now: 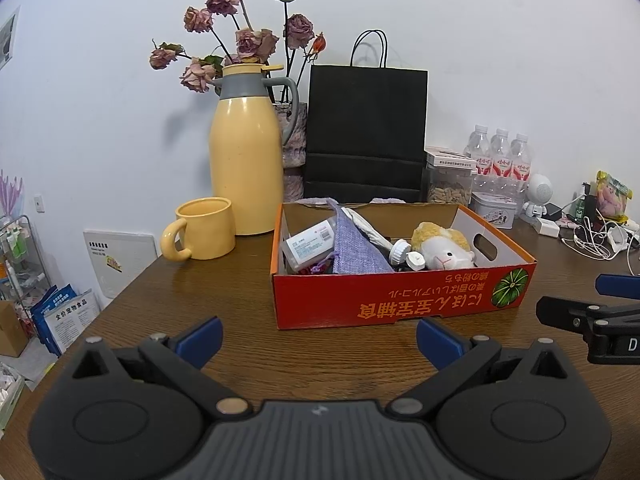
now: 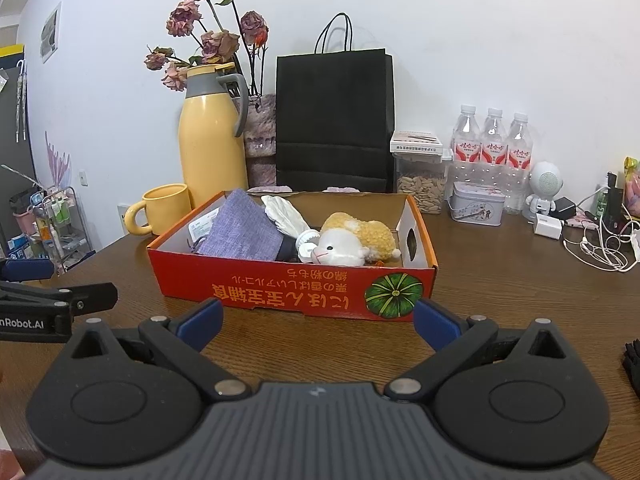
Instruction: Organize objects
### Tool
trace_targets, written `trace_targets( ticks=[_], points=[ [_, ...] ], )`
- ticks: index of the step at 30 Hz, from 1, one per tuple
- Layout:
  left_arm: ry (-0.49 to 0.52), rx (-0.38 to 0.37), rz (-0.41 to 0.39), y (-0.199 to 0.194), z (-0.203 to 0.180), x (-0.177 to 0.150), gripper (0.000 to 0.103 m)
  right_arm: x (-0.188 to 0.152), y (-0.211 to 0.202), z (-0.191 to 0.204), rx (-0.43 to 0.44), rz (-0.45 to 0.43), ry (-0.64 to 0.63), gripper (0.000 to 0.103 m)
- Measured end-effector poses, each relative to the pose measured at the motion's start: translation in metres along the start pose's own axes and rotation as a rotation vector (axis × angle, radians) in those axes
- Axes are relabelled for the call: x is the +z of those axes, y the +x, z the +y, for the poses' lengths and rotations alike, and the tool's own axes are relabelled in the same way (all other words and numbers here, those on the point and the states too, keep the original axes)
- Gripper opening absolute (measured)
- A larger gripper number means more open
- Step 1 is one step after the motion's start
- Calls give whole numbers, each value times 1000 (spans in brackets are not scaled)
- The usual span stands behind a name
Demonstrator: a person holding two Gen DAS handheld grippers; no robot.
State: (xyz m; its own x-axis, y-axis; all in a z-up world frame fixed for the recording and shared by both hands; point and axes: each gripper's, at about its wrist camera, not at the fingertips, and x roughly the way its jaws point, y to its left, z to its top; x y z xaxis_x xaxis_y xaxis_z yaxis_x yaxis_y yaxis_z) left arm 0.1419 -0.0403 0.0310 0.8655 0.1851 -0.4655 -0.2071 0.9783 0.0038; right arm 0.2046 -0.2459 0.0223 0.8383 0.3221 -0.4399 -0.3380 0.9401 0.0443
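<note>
Facing: red cardboard box [image 1: 400,300] on brown wooden worktop [image 1: 240,280], already holding plush sheep [image 1: 444,250] and lilac cloth pouch [image 1: 356,248].
Left gripper [image 1: 319,338]: released, empty, hovering near box.
Right gripper [image 2: 318,322]: released, empty, likewise.

White wall [image 1: 480,40] behind, w/ small switch plate [image 1: 39,203] low left. Dark wood-grain table [image 1: 200,300]. Wire rack [image 2: 64,224] on floor, left side.
</note>
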Motion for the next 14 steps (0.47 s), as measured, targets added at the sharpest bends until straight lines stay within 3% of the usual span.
trace_targets(
  ticks=[14],
  points=[
    [-2, 0, 20, 3, -3, -3, 103, -2, 2, 0, -2, 5, -1, 103]
  ],
)
